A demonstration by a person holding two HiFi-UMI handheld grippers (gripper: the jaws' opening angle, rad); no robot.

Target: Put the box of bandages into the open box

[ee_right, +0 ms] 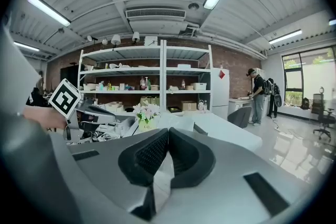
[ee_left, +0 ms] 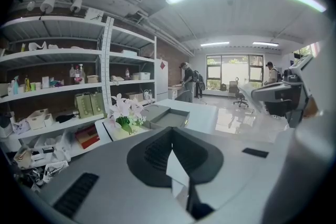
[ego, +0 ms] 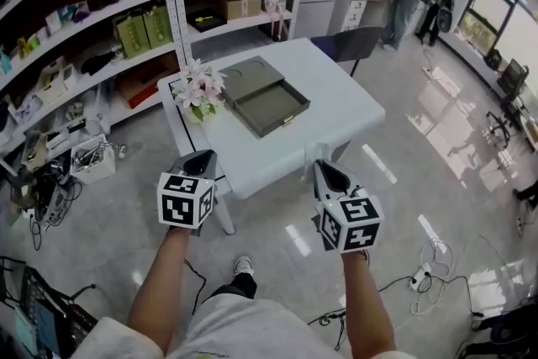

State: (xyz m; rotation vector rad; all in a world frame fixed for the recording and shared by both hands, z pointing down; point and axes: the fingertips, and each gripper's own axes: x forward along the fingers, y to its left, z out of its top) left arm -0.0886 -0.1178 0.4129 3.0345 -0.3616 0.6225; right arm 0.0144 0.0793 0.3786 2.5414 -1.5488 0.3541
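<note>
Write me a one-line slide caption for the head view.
Left gripper and right gripper, jaws together and empty, held short of the white table with the open grey box and flowers.

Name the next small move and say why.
Probably step up to the table: both the left gripper and right gripper hang short of its near edge, jaws together and empty. The open box sits on it beside the flowers; no box of bandages shows, so get closer to look.
</note>
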